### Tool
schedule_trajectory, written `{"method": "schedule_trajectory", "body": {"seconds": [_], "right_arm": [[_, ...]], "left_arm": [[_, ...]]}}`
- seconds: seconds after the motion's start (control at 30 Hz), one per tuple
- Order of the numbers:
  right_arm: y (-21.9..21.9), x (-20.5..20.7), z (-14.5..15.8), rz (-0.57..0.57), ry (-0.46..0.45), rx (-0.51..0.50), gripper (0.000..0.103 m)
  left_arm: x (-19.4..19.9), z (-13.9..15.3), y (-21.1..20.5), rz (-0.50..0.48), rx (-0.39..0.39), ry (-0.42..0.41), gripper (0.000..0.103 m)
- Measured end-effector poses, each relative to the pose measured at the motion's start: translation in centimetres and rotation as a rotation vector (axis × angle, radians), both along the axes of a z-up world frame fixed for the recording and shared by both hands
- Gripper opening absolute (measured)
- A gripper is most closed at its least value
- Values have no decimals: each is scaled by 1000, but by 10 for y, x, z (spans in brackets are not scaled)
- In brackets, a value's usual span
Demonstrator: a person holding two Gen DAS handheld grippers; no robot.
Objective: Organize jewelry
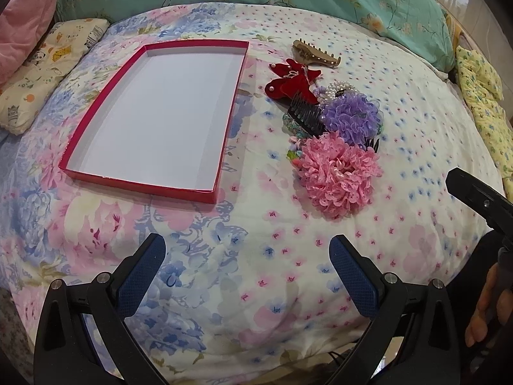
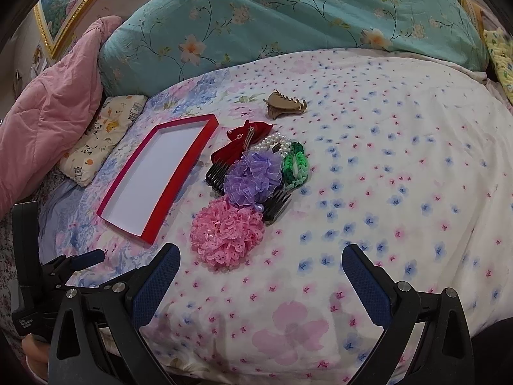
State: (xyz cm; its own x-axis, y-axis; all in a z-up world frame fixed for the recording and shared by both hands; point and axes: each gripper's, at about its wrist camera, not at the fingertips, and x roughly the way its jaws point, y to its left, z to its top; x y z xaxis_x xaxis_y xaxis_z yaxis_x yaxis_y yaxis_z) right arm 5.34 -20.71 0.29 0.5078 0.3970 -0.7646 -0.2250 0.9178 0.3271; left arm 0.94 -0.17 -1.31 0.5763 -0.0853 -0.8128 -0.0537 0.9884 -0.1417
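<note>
Accessories (image 2: 253, 186) piled w/ tray (image 2: 154, 179) ahead of both wide, unladen grippers: left (image 1: 247, 269), right (image 2: 261, 276).

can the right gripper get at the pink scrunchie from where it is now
Probably yes. The right gripper is open and empty, and the pink scrunchie lies just ahead of its left finger, at the near edge of the pile, with only bare bedspread between. A slight leftward shift should centre it.

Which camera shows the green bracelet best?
The right wrist view: the green bracelet lies in plain sight beside the purple flower. In the left wrist view the purple flower hides it almost fully.
</note>
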Motion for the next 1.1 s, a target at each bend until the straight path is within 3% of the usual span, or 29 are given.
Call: {"method": "schedule_trajectory", "body": {"seconds": [0.17,0.4,0.5,0.7,0.77,0.83,0.87,0.97,1.03,1.1], "right_arm": [[-2,12,-7,-6,16,10,94],[1,50,-19,-11,57,49,73],[3,66,-26,-6,83,92,60],[9,96,-38,-15,126,116,58],[12,104,-41,-11,133,114,58],[16,112,-45,-1,142,122,52],[18,114,-47,3,146,125,45],[20,119,-53,12,155,119,28],[18,120,-56,18,164,136,13],[16,118,-57,18,160,141,7]], "left_arm": [[8,-4,-1,-19,-11,2,103],[32,1,-11,-69,-48,-27,103],[43,-1,-12,-86,-115,32,103],[69,-14,-24,-131,-128,74,100],[78,-22,-29,-146,-141,107,92],[85,-29,-33,-165,-149,142,76],[87,-32,-34,-173,-156,153,71],[90,-38,-38,-203,-177,164,46],[89,-38,-42,-232,-182,162,14],[85,-35,-45,-250,-167,146,12]]}}
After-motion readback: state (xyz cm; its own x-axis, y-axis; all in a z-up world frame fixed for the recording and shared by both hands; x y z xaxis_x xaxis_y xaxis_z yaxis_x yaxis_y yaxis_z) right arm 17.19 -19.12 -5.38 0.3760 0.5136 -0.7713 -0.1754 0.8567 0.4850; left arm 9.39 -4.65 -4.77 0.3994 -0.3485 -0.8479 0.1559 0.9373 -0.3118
